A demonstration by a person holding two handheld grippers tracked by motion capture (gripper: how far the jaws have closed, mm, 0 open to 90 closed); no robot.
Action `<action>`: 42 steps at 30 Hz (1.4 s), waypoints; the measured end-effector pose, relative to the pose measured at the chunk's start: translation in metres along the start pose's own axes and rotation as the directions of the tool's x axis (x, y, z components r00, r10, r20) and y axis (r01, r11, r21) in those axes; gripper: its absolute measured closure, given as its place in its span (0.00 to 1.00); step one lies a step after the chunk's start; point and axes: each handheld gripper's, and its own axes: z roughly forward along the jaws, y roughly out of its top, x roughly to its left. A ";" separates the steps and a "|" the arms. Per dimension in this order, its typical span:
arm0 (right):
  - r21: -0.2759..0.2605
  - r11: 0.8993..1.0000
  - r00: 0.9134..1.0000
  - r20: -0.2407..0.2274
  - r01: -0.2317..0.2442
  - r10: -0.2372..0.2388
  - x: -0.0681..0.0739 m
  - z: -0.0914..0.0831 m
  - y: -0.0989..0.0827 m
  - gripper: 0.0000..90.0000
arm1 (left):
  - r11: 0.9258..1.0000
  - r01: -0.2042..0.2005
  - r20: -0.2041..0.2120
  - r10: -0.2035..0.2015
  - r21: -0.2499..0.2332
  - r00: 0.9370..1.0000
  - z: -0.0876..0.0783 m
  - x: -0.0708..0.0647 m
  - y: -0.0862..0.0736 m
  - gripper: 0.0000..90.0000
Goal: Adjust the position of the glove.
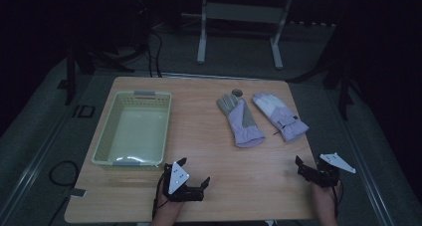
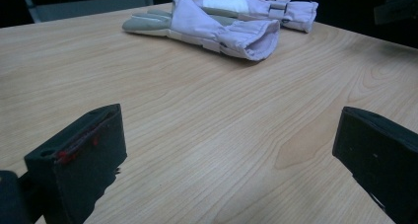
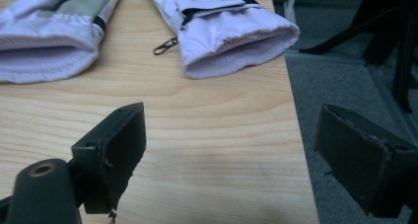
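- Basket point(image 1: 133, 129): pale yellow-green plastic, rectangular, perforated walls, grey tabs at the near and far rims. It stands on the left half of the counter point(image 1: 209, 186), a light wood-grain top with rounded corners.
- Left tongs point(image 1: 193, 172): low over the near edge of the counter, just right of the basket's near corner. Black jaws stand wide apart with bare wood between them; nothing held.
- Left glove point(image 1: 240, 120): lilac quilted fabric with grey-green palm and fingers, lying flat right of centre. Its long axis runs from far-left to near-right; fingers point away from the person, open ribbed cuff faces the near edge.
- Right glove point(image 1: 280, 115): same lilac fabric, white patch on the back, black strap and a small metal clip point(image 3: 165, 46) near the cuff. It lies just beside the first, roughly parallel, cuff toward the near right edge.
- Right tongs point(image 1: 307, 165): at the near right corner, jaws wide apart, empty, well short of the cuffs.
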 end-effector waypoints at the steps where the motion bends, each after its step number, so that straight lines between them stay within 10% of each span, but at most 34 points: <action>1: 0.006 1.000 1.000 -0.004 0.002 -0.002 0.000 -0.002 0.004 0.13 | 1.000 0.000 0.001 0.000 0.000 1.000 0.000 0.000 0.000 0.00; 16: 0.060 0.998 0.999 0.008 0.036 -0.036 0.002 -0.018 0.054 0.17 | 1.000 0.001 0.007 -0.001 0.001 1.000 0.000 0.000 0.000 0.00; 24: 0.026 1.000 0.995 -0.094 -0.010 0.013 0.008 -0.026 0.074 0.23 | 1.000 0.011 0.016 -0.011 -0.002 1.000 -0.001 0.002 0.000 0.00; 42: 0.045 0.998 0.984 -0.173 0.053 -0.044 0.042 -0.012 0.108 0.13 | 1.000 0.003 0.019 -0.003 0.000 1.000 -0.001 0.000 0.000 0.00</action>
